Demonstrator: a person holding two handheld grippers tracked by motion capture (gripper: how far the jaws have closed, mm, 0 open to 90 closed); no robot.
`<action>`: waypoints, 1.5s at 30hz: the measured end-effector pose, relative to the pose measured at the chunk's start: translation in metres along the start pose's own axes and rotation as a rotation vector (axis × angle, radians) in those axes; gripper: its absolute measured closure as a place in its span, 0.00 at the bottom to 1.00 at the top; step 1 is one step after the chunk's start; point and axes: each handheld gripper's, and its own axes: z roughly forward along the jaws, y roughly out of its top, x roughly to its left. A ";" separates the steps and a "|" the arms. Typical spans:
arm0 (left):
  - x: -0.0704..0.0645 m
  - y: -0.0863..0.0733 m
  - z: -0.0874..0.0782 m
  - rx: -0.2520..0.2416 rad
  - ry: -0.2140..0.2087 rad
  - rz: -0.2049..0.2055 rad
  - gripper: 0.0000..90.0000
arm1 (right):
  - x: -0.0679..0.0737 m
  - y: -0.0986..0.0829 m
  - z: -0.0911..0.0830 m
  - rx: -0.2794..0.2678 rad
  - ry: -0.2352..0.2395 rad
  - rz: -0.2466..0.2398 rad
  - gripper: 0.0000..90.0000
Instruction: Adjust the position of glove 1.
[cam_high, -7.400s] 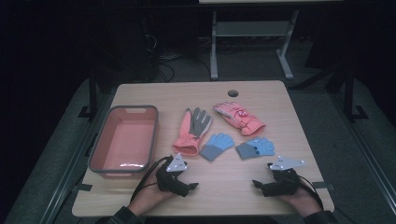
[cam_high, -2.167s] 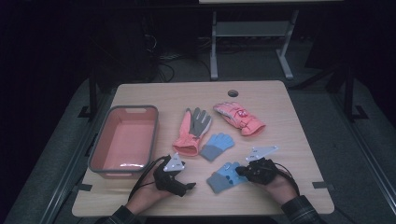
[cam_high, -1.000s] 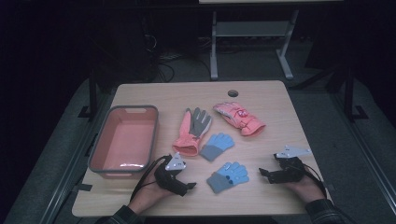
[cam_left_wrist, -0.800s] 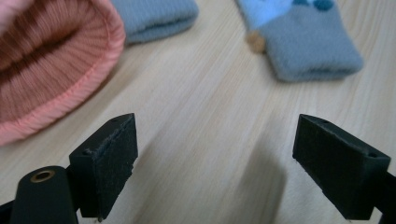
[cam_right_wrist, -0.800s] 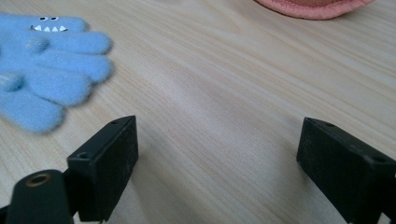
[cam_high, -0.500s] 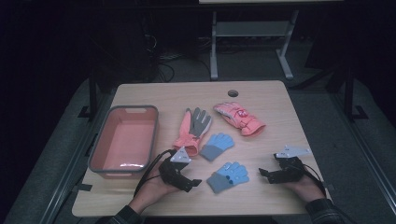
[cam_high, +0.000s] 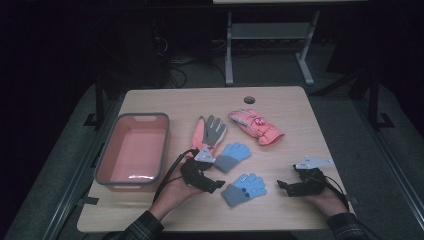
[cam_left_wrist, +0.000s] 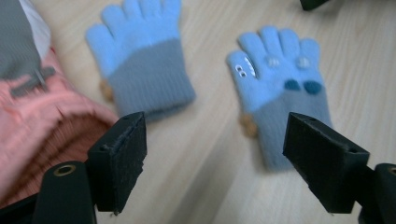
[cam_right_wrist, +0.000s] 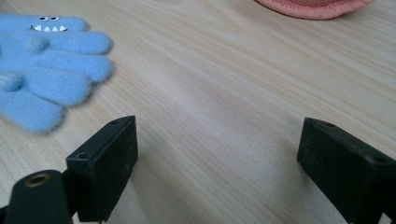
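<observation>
Two small blue gloves with grey cuffs lie on the wooden table (cam_high: 200, 102): one mid-table (cam_high: 232, 156), one nearer the front edge (cam_high: 245, 188). My left gripper (cam_high: 214, 186) is open just left of the front glove, its jaws pointing right. In the left gripper view both blue gloves (cam_left_wrist: 140, 60) (cam_left_wrist: 280, 79) lie flat ahead of the open left gripper (cam_left_wrist: 212, 135), nothing between the jaws. My right gripper (cam_high: 284, 187) rests open to the right of the front glove. The right gripper view shows that glove's fingers (cam_right_wrist: 42, 70) left of the right gripper (cam_right_wrist: 217, 140), over bare wood.
A pink bin (cam_high: 132, 150) stands at the table's left. An orange-and-grey glove (cam_high: 210, 132) lies beside the mid-table blue glove; its cuff (cam_left_wrist: 42, 126) is close to my left jaw. A pink padded glove (cam_high: 256, 126) lies farther back. The table has a cable hole (cam_high: 249, 100).
The right gripper dragged one blue glove from the right to the front middle, let go and drew back right. The left gripper has edged up and right toward the blue gloves.
</observation>
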 end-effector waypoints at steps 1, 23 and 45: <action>0.001 0.003 0.000 0.002 0.003 0.004 0.26 | 0.000 0.000 0.000 0.001 0.000 0.000 0.13; 0.029 0.056 0.048 0.073 0.068 -0.013 0.65 | 0.000 0.000 0.000 0.002 0.001 0.003 0.13; 0.047 0.063 0.081 0.186 0.063 -0.038 0.78 | 0.000 0.000 0.000 0.000 0.000 0.000 0.13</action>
